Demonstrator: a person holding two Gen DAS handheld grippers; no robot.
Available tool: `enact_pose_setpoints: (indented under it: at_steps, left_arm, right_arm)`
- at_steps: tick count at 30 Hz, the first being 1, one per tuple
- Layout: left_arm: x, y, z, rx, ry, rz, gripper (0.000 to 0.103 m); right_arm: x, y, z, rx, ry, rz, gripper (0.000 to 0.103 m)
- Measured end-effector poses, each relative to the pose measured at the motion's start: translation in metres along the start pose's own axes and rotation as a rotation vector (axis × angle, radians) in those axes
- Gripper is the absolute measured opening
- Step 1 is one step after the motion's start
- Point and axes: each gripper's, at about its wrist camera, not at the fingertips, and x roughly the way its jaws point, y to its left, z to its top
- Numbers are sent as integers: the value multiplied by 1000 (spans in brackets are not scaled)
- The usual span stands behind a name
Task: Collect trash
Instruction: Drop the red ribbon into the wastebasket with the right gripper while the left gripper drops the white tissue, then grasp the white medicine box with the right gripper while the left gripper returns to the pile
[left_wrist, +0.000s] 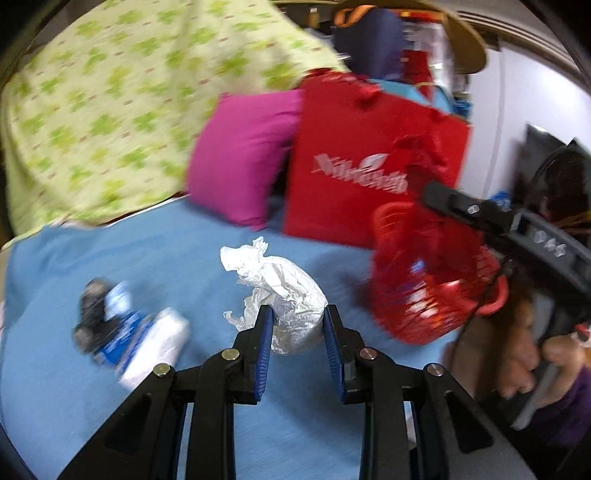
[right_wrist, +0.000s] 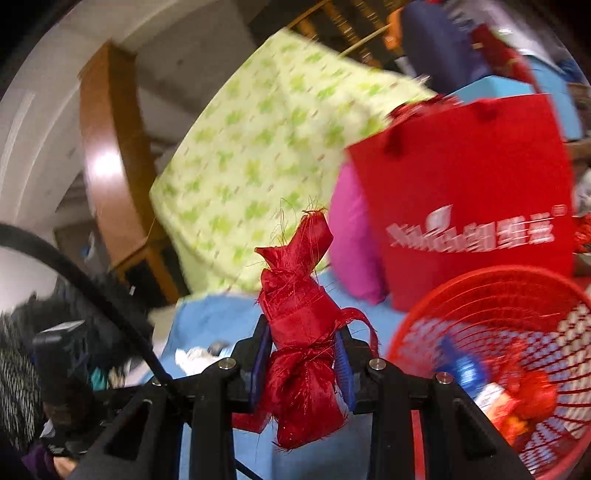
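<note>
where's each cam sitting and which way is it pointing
Left wrist: on the left tongs, looking down over the blue bedsheet; tongs shut on crumpled white paper; right tongs' body and the person's hand show at the right.
Right wrist: on the right tongs, nearly level, shut on a red ribbon bundle; beyond are green quilt and wall.
Shared: red mesh basket, red tote bag, pink pillow.

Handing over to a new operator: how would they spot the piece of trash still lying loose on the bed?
Start at the blue bedsheet, left of the red mesh basket. The blue-and-white wrapper lies flat there, left of the crumpled white paper. It alone is printed blue and untouched.
</note>
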Motion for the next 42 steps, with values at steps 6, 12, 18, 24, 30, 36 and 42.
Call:
enact_pose_setpoints:
  at_steps: [6, 12, 18, 24, 30, 36, 42]
  left_arm:
    - [21, -60, 47, 18, -13, -172, 29]
    - [60, -101, 65, 19, 30, -262, 32]
    - [76, -124, 65, 56, 31, -256, 65]
    - [63, -99, 50, 55, 31, -189, 65]
    - [35, -30, 15, -24, 32, -27, 65]
    - [4, 67, -35, -180, 44, 208, 65]
    - [-21, 147, -69, -338, 35, 398, 65]
  right_arm:
    - [-37, -67, 15, 210, -117, -92, 34]
    - [-52, -120, 16, 410, -130, -152, 37]
    - [-64, -137, 13, 488, -147, -162, 72]
    - [-67, -116, 21, 385, -193, -129, 72]
    - [-50, -58, 22, 212, -174, -33, 72]
    - [-11, -3, 10, 126, -61, 91, 72]
    - [49, 37, -16, 150, 156, 188, 72]
